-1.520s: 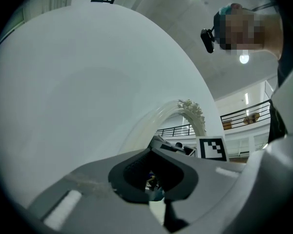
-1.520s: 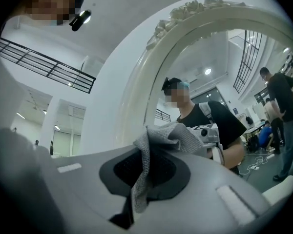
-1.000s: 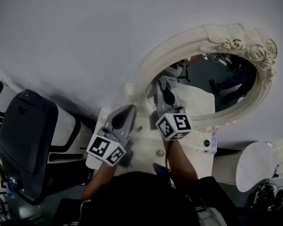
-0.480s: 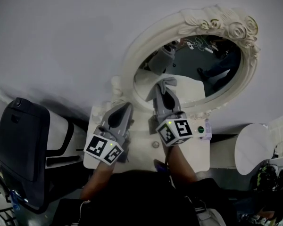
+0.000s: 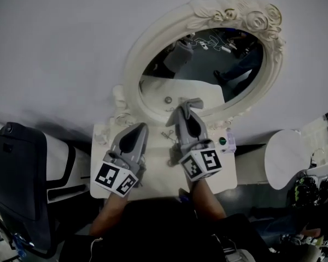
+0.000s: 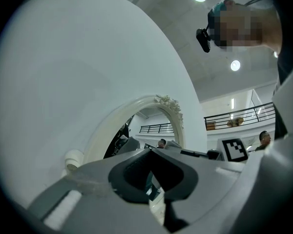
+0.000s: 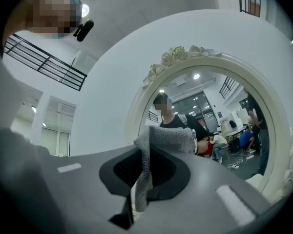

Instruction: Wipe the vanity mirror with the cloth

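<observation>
Vanity mirror (image 5: 205, 64): oval, ornate cream frame, upright at the back edge of the white vanity top (image 5: 158, 174).

Left gripper (image 5: 138, 127): over the left half of the vanity top, near the frame's lower-left curve. Jaws pressed together, nothing between them.

Right gripper (image 5: 188, 108): over the back edge of the vanity top, tips pointing at the mirror's lower rim. Jaws clenched on the grey cloth (image 7: 168, 139).

Cloth: a fold sticks out past the jaw tips, in front of the lower glass (contact with the glass cannot be told).

Small green-capped bottle (image 5: 223, 142): right back corner of the vanity top
</observation>
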`<state>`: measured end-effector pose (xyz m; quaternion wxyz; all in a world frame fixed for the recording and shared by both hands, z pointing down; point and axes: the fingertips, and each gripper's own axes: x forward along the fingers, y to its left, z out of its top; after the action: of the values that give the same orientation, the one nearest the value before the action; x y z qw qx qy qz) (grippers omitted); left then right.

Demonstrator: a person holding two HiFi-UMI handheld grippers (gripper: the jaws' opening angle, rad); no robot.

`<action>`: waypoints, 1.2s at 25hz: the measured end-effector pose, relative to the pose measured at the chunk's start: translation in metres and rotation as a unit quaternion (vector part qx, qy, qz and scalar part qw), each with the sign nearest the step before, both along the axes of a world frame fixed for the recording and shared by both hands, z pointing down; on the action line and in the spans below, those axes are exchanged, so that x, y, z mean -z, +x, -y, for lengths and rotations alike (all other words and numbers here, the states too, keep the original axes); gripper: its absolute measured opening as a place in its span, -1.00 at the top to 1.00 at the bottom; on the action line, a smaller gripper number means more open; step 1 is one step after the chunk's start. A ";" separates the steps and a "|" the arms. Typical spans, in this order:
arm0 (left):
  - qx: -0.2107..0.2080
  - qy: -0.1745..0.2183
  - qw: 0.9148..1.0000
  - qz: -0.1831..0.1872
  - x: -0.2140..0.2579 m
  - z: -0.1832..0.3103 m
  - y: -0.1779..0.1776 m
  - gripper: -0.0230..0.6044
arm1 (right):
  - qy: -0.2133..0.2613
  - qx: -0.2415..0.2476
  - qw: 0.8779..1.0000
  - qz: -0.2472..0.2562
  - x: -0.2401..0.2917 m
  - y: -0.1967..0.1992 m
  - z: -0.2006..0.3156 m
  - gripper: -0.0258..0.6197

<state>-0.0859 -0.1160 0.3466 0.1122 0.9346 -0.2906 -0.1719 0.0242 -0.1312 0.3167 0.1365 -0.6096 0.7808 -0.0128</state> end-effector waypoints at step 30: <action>0.031 0.007 0.999 0.042 -0.017 -0.123 0.130 0.94 | -0.037 0.021 0.997 0.062 -0.051 0.131 -0.157 0.87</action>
<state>0.0437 0.0071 0.3641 0.0883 0.9323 -0.3223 -0.1380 0.1548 0.0257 0.3675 0.1617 -0.5957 0.7824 -0.0828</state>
